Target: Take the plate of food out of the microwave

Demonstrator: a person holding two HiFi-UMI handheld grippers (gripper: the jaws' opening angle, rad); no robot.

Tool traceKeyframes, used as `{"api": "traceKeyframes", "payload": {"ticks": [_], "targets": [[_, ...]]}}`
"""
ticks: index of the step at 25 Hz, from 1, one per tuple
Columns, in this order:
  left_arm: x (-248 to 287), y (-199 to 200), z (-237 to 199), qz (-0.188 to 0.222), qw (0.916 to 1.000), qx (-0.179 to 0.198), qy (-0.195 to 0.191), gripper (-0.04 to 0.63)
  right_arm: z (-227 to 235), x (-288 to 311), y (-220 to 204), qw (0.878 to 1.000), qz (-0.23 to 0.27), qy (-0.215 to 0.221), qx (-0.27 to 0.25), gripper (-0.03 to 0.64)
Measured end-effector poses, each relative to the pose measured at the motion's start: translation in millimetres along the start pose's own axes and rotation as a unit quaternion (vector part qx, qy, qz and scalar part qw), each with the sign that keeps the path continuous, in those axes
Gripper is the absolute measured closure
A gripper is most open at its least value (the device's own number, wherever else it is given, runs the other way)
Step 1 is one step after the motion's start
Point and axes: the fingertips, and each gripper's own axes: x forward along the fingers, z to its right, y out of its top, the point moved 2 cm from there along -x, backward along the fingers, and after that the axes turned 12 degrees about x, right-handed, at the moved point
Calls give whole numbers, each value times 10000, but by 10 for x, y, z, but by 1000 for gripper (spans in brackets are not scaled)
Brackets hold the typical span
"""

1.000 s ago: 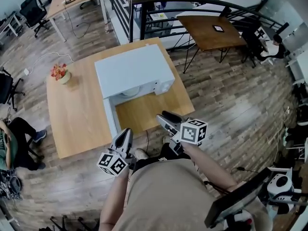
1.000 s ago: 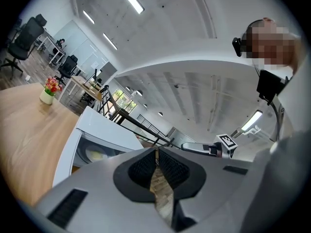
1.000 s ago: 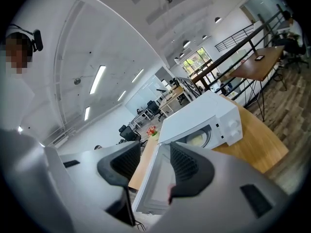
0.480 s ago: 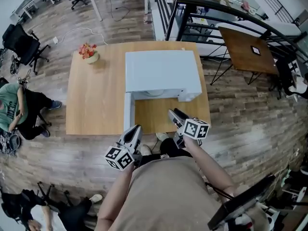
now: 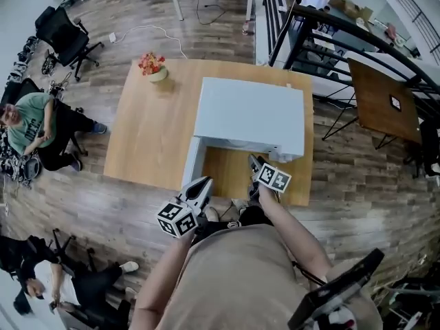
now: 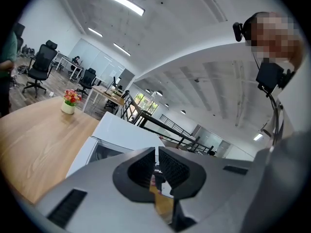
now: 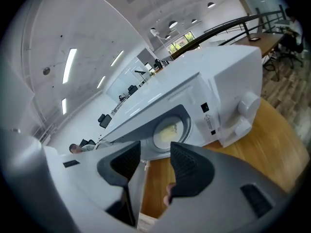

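A white microwave point(image 5: 251, 119) stands on a wooden table point(image 5: 148, 136), its door point(image 5: 194, 162) swung open to the left. In the right gripper view the plate of food point(image 7: 169, 131) lies inside the microwave point(image 7: 218, 76), pale and round with yellowish food. My right gripper point(image 5: 256, 165) hovers over the table just in front of the opening, open, with nothing between its pads point(image 7: 187, 166). My left gripper point(image 5: 201, 190) is at the table's near edge beside the door's tip, its jaws together and empty. In the left gripper view the microwave point(image 6: 124, 127) shows beyond the left gripper point(image 6: 156, 165).
A small pot of flowers point(image 5: 155, 67) sits at the table's far left corner. A seated person point(image 5: 34, 126) and office chairs point(image 5: 65, 36) are to the left. A black railing point(image 5: 323, 26) and a brown side table point(image 5: 385, 102) lie behind and right. Two knobs point(image 7: 248, 103) sit on the microwave's front.
The head view has swung so the microwave sits more centred and square-on. Both grippers have come closer to it, the right one up to the open front.
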Motion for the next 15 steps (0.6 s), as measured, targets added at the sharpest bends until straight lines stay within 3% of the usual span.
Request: {"api": "traceKeyframes", "payload": {"ticks": [5,15], "targets": [[166,-3,-21,-159,9995,116,254,592,338,473,-4,9980,272,-367,441,419],[173,-135,-215,-468,9948,80,901,592,622,982,-9,9933,765,-708,499,419]]}}
